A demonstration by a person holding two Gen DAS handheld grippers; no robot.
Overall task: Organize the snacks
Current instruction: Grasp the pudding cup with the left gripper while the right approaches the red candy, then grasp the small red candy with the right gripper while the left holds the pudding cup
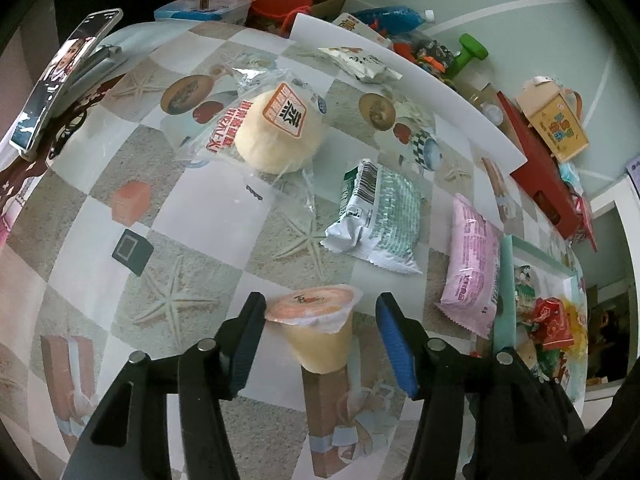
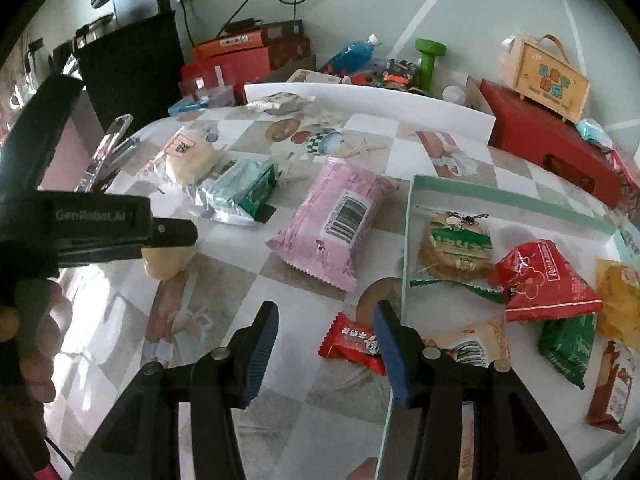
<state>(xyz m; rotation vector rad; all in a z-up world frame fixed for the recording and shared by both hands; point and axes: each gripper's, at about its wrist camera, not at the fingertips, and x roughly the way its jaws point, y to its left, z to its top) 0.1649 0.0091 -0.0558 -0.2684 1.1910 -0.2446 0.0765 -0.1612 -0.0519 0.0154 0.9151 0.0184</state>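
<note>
Left gripper (image 1: 320,344): jaws open, astride the upright, peach-coloured plastic jelly cup with foil lid (image 1: 320,330); far pad clear.
Right gripper (image 2: 326,350): jaws open, empty; red foil-wrapped candy (image 2: 354,342) lies just right of centre.

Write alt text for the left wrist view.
Left gripper open around a jelly cup standing on the patterned tablecloth. Beyond it lie a wrapped bun, a green-white packet and a pink packet.

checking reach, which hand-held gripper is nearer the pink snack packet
Right, as far as the views show. The right hand-held gripper sits just below the pink snack packet. The left hand-held gripper is off to its left, around the jelly cup.
</note>
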